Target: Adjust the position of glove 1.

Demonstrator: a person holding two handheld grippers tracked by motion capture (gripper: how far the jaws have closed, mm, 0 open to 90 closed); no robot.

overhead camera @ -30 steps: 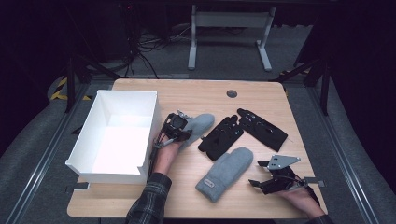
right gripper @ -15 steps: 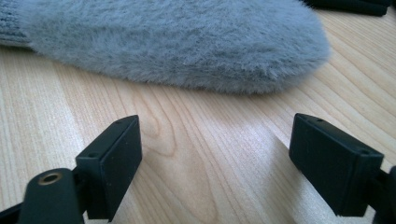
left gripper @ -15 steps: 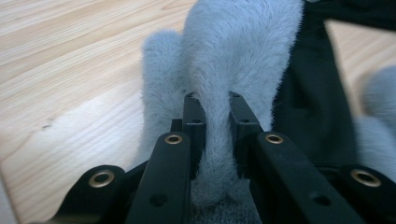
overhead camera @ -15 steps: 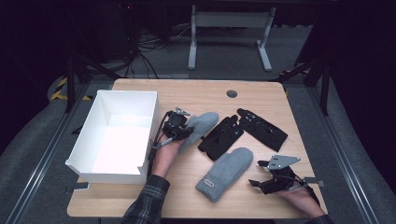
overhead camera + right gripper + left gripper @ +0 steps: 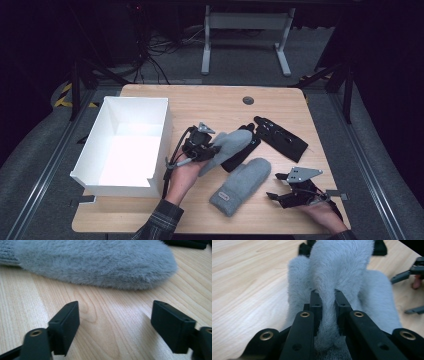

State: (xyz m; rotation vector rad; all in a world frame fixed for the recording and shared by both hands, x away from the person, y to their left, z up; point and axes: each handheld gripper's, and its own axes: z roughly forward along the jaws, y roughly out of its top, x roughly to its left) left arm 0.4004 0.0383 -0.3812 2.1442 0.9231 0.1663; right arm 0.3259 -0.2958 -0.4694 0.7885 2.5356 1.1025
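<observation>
The left gripper has its jaws pinched on a fluffy grey mitten, lifted beside the white box and partly lying over a black glove. A second grey mitten lies flat nearer the person; its cuff bears a small label (too small to read). The right gripper, jaws wide but just closing a little with nothing between them, rests just beside it. Another black glove lies farther back on the table.
</observation>
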